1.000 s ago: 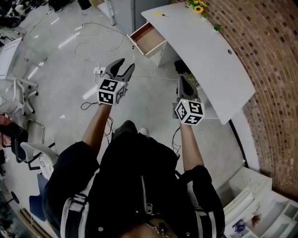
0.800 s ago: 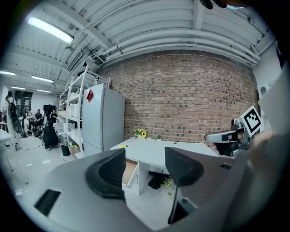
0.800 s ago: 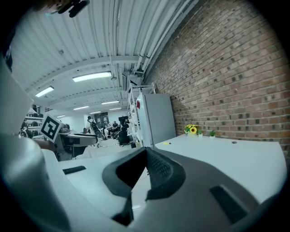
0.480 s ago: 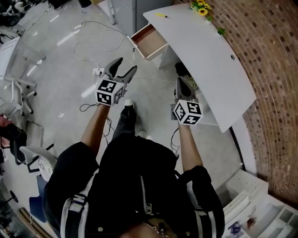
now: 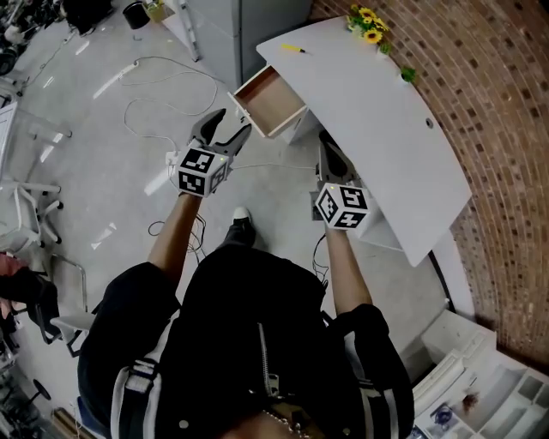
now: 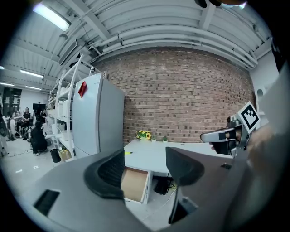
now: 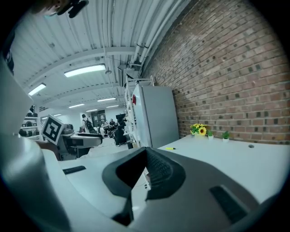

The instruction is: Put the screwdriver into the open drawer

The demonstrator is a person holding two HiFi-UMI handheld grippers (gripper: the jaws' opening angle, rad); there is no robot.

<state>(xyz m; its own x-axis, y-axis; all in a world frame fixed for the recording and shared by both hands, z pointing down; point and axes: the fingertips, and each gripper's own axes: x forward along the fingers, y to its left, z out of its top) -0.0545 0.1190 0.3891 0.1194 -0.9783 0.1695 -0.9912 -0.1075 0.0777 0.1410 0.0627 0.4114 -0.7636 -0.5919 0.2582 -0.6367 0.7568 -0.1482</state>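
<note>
A yellow screwdriver [image 5: 293,48] lies on the far end of the white desk [image 5: 386,129], also visible in the left gripper view [image 6: 128,153] and the right gripper view [image 7: 170,148]. The open wooden drawer [image 5: 266,101] juts from the desk's left side. My left gripper [image 5: 230,125] hovers open and empty just short of the drawer, and the drawer [image 6: 134,185] shows between its jaws. Beside the desk's near edge, my right gripper [image 5: 327,147] is shut with nothing in it [image 7: 146,174]. Both are well short of the screwdriver.
Yellow flowers [image 5: 369,17] stand at the desk's far corner by the brick wall. A grey cabinet [image 5: 249,26] rises behind the drawer. Cables and a power strip [image 5: 176,158] lie on the floor to the left. An office chair [image 5: 34,206] is further left.
The person has stepped forward, and both grippers have come closer to the desk and the drawer. The left jaws stand wider than a second ago. The right jaws stay shut.
</note>
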